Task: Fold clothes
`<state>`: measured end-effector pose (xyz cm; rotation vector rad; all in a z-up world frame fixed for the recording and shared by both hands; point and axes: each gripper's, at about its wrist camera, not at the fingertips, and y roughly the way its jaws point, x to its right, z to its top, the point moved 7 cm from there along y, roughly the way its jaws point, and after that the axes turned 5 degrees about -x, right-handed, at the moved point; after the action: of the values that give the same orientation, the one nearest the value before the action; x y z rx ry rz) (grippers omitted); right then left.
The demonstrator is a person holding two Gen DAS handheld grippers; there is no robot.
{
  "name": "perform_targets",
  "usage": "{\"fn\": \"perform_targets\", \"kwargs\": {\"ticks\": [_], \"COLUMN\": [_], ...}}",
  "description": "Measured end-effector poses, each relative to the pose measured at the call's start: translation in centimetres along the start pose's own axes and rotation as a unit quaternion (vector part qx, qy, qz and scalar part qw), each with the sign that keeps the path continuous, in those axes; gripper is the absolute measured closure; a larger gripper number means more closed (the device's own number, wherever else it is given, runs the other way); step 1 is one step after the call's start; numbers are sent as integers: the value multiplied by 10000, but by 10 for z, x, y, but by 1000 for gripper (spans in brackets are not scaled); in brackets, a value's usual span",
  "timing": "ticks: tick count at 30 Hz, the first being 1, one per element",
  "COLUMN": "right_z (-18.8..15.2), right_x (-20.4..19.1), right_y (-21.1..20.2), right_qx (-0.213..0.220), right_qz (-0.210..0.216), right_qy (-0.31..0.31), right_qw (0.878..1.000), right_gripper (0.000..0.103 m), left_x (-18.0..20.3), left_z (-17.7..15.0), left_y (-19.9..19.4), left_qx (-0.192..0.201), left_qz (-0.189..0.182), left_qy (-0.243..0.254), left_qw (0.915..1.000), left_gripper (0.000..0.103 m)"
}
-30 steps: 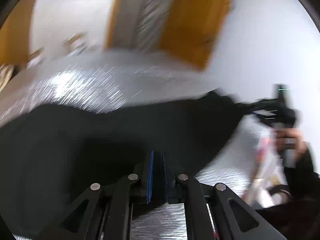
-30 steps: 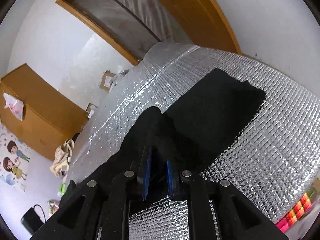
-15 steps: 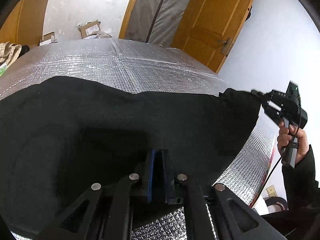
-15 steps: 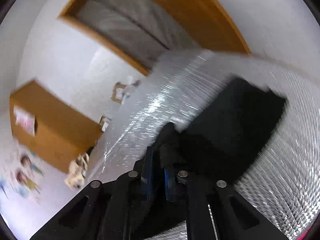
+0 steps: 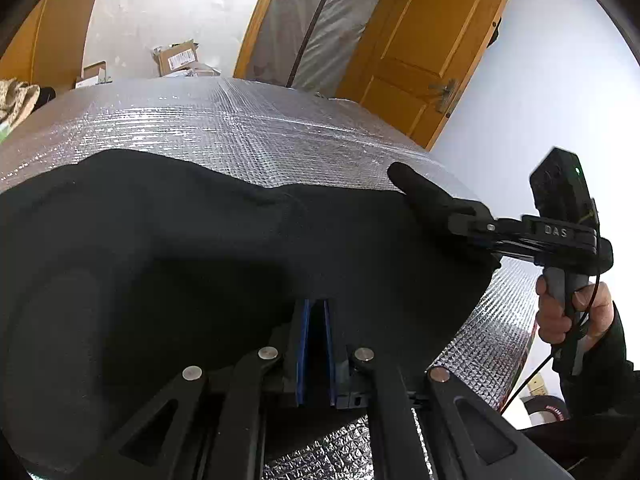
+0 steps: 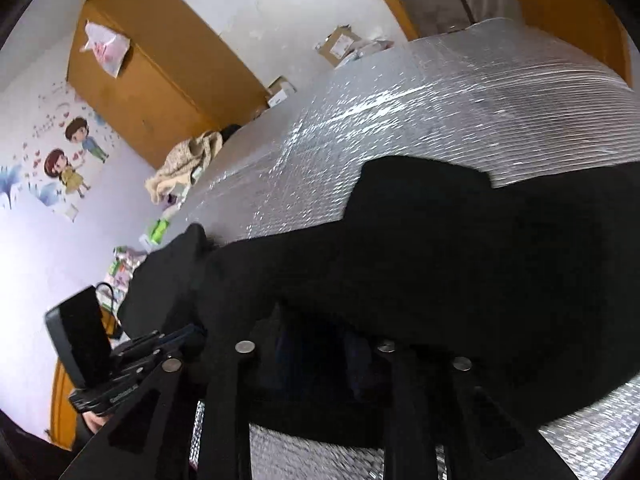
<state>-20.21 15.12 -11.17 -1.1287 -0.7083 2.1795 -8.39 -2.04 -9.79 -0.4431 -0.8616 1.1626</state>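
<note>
One silver quilted foil-covered table (image 5: pixel 248 128) is filling the middle of both wrist views, curving from the left edge toward the upper right. Lying across its near half is the black fabric garment (image 5: pixel 180 240), spreading over the lower left and centre of the left wrist view and taking the lower right and centre of the right wrist view (image 6: pixel 460 248); its far edge is running in a wavy line against the foil.

Behind the table, an orange wooden door (image 5: pixel 432 40) is sitting at the upper right of the left view, with a brown wooden cabinet (image 6: pixel 152 72) at the upper left of the right view, and small cardboard boxes (image 5: pixel 176 56) are resting on the floor between them.

At bottom centre of the left view, the left gripper (image 5: pixel 316 344) is clamping a fold of the garment, blue pads nearly together with cloth pinched between them. The right gripper (image 6: pixel 316 344), at bottom centre of its own view, is opening its jaws; garment cloth is lying over and between them, pads not pressing. In the left view it is showing at right (image 5: pixel 440 204), over the garment's right edge, with a bare hand (image 5: pixel 568 312) gripping its handle.
</note>
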Motion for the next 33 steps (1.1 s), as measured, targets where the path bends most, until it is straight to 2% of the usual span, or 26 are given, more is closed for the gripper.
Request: {"fn": "perform_targets", "kwargs": {"ticks": [3, 7, 13, 15, 19, 21, 31, 32, 33], "right_z": [-8, -23, -23, -23, -27, -29, -23, -21, -19], "right_x": [6, 15, 42, 57, 90, 99, 97, 97, 98], "right_y": [-10, -18, -52, -60, -67, -68, -59, -58, -57], "right_qx": [-61, -244, 412, 641, 906, 984, 661, 674, 697], "right_qz": [41, 176, 269, 308, 108, 187, 357, 337, 303], "right_qy": [61, 159, 867, 1275, 2069, 2360, 2364, 2366, 2366], "right_qw": [10000, 9994, 9950, 9893, 9741, 9666, 9688, 9687, 9686], "right_gripper": [67, 66, 66, 66, 66, 67, 67, 68, 74], "left_x": [-2, -5, -3, -3, -3, -3, -5, -5, -5], "left_z": [1, 0, 4, 4, 3, 3, 3, 2, 2], "left_y": [1, 1, 4, 4, 4, 5, 3, 3, 4], "left_qx": [11, 21, 21, 24, 29, 34, 36, 35, 35], "left_qz": [-112, -203, -237, -248, -250, -252, -260, -259, -257], "left_qy": [-74, -140, -176, -185, -188, -195, -206, -204, -203], "left_qw": [9999, 9997, 9996, 9995, 9995, 9995, 9994, 9995, 9995], "left_gripper": [96, 96, 96, 96, 96, 96, 96, 96, 96]}}
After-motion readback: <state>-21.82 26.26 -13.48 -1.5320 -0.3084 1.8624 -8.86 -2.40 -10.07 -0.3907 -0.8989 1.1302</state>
